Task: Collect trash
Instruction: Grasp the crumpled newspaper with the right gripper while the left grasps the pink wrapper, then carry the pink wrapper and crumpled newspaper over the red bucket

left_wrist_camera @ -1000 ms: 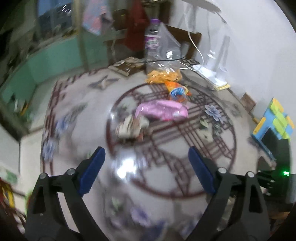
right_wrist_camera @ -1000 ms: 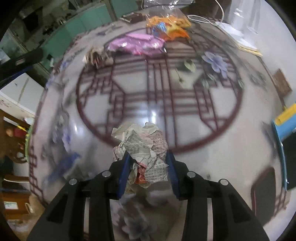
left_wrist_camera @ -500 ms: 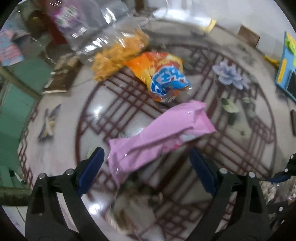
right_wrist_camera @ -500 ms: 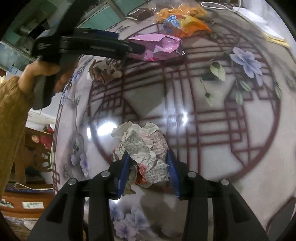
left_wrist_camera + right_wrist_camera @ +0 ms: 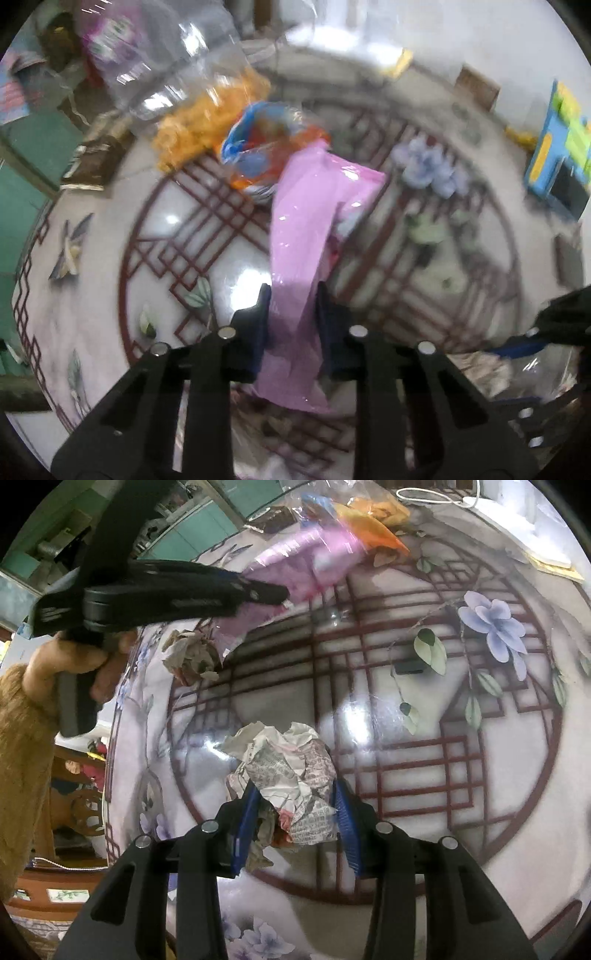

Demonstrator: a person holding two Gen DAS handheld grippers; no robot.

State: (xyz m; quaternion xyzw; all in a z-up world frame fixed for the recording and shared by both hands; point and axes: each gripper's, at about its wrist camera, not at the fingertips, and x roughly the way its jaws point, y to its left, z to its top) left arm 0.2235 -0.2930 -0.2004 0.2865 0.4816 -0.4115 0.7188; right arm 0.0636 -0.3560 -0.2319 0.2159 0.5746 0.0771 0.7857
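One glossy, creased pink wrapper (image 5: pixel 303 236)

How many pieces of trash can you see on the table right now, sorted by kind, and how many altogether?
Crumpled newspaper wads: 2, one held in the right tongs, one loose.
Pink wrapper: 1, pinched in the left tongs.
Orange and blue snack bag: 1.
Clear plastic bag with orange snacks: 1.
Total: 5.

The left gripper (image 5: pixel 291 314) points steeply down, its jaws just snapped closed onto the pink wrapper (image 5: pixel 306 229); a hand (image 5: pixel 74 664) in a tan sleeve grips its handle; the right gripper (image 5: pixel 295 812), beside it, clamps a crumpled newspaper ball (image 5: pixel 288 771).
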